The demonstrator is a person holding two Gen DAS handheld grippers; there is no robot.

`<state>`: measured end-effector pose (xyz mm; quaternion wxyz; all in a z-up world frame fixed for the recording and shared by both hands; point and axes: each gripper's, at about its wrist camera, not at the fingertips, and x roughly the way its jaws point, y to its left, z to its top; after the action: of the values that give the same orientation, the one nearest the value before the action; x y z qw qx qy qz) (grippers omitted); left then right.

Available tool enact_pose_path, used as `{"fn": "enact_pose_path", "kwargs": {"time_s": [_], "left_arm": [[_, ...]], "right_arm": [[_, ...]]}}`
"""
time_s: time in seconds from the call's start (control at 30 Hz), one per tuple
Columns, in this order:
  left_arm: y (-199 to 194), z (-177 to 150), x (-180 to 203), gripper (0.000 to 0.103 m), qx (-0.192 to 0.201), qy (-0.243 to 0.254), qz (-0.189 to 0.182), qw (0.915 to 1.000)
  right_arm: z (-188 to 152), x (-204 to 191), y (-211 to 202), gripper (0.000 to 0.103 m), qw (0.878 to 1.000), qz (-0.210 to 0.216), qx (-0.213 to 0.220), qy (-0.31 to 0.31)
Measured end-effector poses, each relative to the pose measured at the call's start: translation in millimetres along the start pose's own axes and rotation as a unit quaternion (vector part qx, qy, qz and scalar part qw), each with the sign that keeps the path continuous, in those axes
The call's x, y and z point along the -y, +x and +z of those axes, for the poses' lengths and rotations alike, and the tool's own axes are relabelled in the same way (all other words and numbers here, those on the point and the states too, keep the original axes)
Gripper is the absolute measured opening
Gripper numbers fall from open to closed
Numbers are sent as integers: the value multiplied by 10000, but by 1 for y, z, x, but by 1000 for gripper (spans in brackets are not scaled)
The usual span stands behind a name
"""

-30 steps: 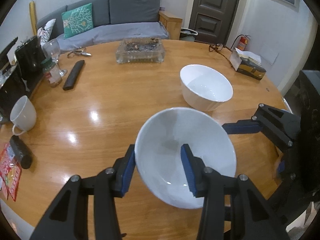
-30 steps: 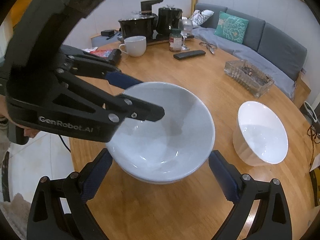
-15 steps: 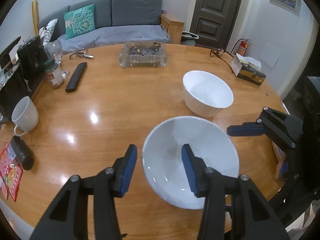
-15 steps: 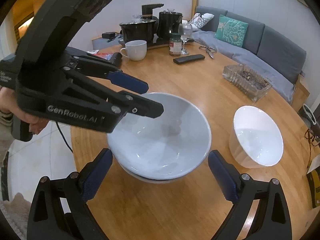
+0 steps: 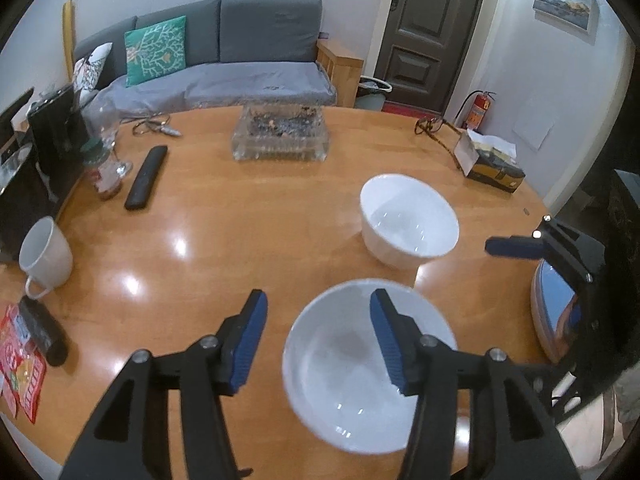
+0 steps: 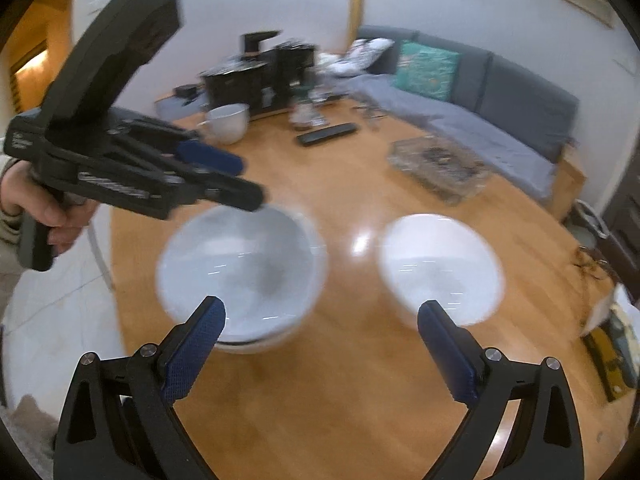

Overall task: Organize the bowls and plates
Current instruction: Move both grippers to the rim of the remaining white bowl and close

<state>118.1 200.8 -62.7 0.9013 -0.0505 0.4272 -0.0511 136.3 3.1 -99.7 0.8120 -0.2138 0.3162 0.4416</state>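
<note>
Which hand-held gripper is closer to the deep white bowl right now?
Right. The right hand-held gripper hangs open just beside the deep white bowl; the left hand-held gripper sits open over the shallow bowl, farther off.

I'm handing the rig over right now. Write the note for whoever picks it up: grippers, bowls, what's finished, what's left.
Left gripper: open, holding nothing, one finger over the rim of the wide shallow white bowl.
Right gripper: open, empty, hovering between the two bowls.
The wide shallow white bowl sits nested on a second similar bowl whose rim shows beneath it, near the edge of the round wooden table.
The deep white bowl stands alone, just beyond the stack.
Done: the shallow bowls are stacked.
Left: likely gather the deep bowl with the stack.
</note>
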Motion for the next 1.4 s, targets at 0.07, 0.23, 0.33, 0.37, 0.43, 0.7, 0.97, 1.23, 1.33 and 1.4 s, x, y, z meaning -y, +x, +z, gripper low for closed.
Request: {"fn": "enact_pose_path", "kwargs": {"time_s": [0.07,0.23,0.33,0.37,0.43,0.7,0.97,1.23,1.33,1.4], "left_arm": [[2,10,5,53,0,77,5,10000],[11,33,18,56,-80,320,44,9994],[19,44,23,61,-101,425,121,9990],[23,48,25,63,-135,463,78,9988],[31,53,29,65,-212,494,-11,9986],[76,81,38,71,-718,701,-260,9946],[116,88,45,71,-950,916,-215,9910],[134,89,48,63,-1015,1007,-210,9895],[139,88,47,54,-978,1018,-72,9900],[139,87,45,38,-943,994,-104,9905]], "right_arm": [[-1,16,-3,96,9996,-248,-5,105],[0,51,-3,102,9977,-625,-161,219],[-1,64,2,102,9977,-538,-280,316],[-1,67,4,102,9977,-513,-289,341],[0,70,10,102,9978,-453,-321,350],[2,75,44,102,9974,-423,-498,-313],[1,71,72,102,9948,-210,-798,-594],[10,82,84,101,9954,-181,-834,-440],[9,85,90,101,9950,-129,-934,-335],[8,85,94,101,9948,-70,-978,-273]]}}
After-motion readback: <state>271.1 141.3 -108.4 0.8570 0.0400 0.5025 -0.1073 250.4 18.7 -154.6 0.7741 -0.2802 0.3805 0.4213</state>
